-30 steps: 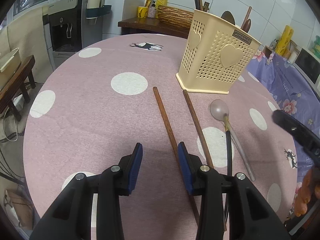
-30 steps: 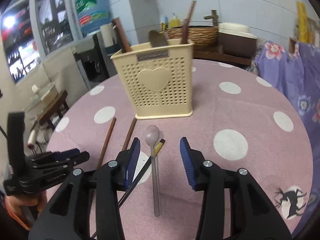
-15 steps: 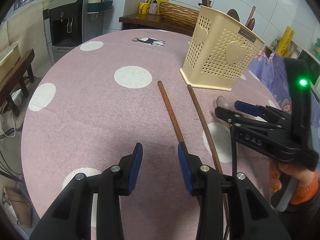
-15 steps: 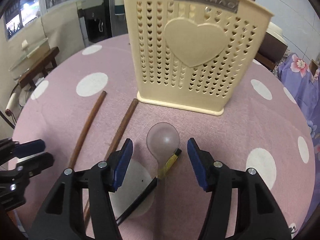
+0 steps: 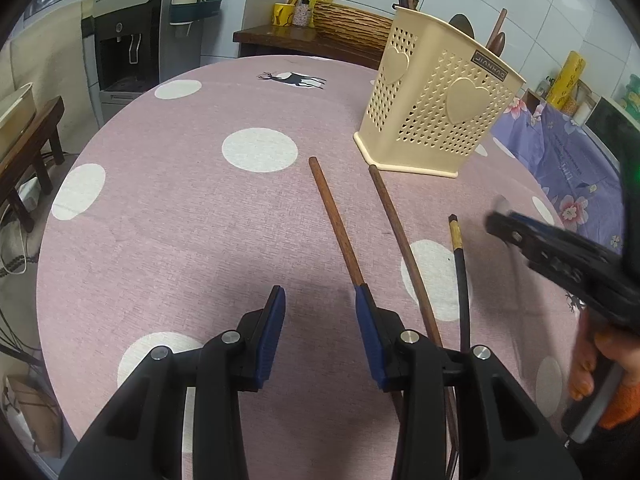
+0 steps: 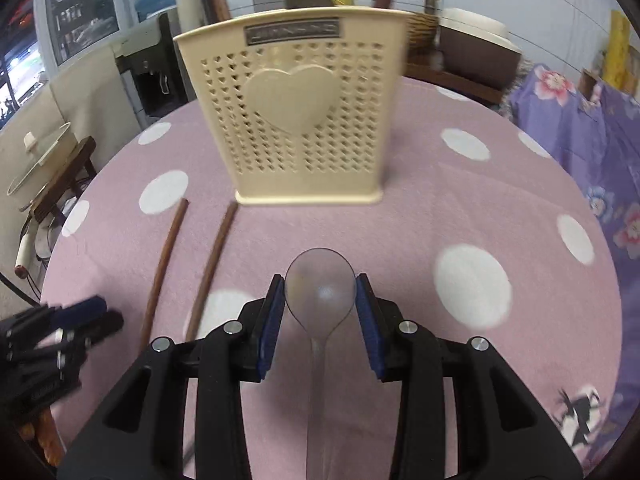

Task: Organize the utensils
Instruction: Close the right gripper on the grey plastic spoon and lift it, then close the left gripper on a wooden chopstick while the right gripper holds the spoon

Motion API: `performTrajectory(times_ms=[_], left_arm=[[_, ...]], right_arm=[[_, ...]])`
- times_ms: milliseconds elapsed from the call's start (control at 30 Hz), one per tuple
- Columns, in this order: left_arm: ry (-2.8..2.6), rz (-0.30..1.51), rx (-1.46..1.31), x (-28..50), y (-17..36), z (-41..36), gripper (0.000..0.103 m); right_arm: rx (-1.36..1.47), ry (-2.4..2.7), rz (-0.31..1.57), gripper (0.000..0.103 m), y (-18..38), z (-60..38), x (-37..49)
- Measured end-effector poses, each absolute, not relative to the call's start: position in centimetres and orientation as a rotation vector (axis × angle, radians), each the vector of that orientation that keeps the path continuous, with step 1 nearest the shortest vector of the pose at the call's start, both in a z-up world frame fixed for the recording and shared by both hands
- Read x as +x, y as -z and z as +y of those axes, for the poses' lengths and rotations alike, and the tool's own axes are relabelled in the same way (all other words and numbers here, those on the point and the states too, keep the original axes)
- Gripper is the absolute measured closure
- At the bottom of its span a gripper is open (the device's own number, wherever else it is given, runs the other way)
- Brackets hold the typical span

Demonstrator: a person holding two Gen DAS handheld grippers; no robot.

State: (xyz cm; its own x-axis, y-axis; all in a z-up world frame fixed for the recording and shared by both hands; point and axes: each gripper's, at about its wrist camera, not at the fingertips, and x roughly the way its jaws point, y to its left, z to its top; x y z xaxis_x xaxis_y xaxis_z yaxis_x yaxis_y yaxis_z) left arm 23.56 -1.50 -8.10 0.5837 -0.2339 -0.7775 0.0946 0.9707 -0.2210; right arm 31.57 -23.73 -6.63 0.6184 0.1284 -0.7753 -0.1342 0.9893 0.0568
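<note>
Right hand-held gripper (image 6: 320,300) has just closed in; its blue pads now clamp the bowl of the clear plastic spoon (image 6: 320,292) on both sides. Half a second ago the jaws stood wider, with the bowl lying loose between them on the counter (image 6: 460,200). The spoon's handle runs back toward 6 o'clock under the gripper body. The frame is motion-blurred, so I cannot tell whether the spoon is off the cloth.

In the left wrist view that right gripper has shifted from 3 o'clock out toward the right edge, blurred, and the spoon's spot beside the black chopstick (image 5: 460,280) is now bare cloth.

Left hand-held gripper (image 5: 320,308) unchanged: jaws apart, nothing between them, hovering over the pink dotted cloth. The near end of one brown wooden chopstick (image 5: 336,220) runs under its right finger; the second brown chopstick (image 5: 400,240) lies just beside it toward 3 o'clock, and the black one with the yellow band lies further right. None of the three has moved.

Cream utensil holder (image 6: 296,120) with heart cutouts stands upright at 12 o'clock from the held spoon, a few dark handles sticking out of its top. The brown chopstick tips stop just short of its base.
</note>
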Motion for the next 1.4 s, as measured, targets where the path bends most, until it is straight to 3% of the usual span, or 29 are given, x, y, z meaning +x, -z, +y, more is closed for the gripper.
performTrajectory(times_ms=[333, 367, 433, 700, 1100, 1233, 1400], left_arm=[[0.199, 0.933, -0.159, 23.0, 8.4, -2.1, 0.066], [0.198, 0.933, -0.159, 23.0, 8.4, -2.1, 0.066], [0.197, 0.930, -0.156, 22.9, 8.3, -2.1, 0.066], [0.193, 0.931, -0.115, 24.5, 8.1, -3.0, 0.066], [0.085, 0.951, -0.062, 29.8, 8.9, -5.6, 0.066], [0.066, 0.949, -0.036, 30.7, 8.9, -5.8, 0.073], [0.032, 0.925, 0.017, 31.3, 9.0, -6.3, 0.090]], right_arm=[[0.010, -0.034, 0.919, 0.065, 9.7, -26.9, 27.9], [0.010, -0.036, 0.915, 0.063, 9.8, -27.0, 27.9], [0.027, -0.048, 0.913, 0.047, 9.9, -27.2, 27.6], [0.145, -0.025, 0.881, 0.042, 9.1, -29.2, 25.2], [0.139, -0.023, 0.848, 0.042, 8.3, -29.0, 24.0], [0.141, -0.021, 0.855, 0.042, 8.6, -29.2, 24.1], [0.160, -0.015, 0.848, 0.042, 8.6, -29.6, 24.0]])
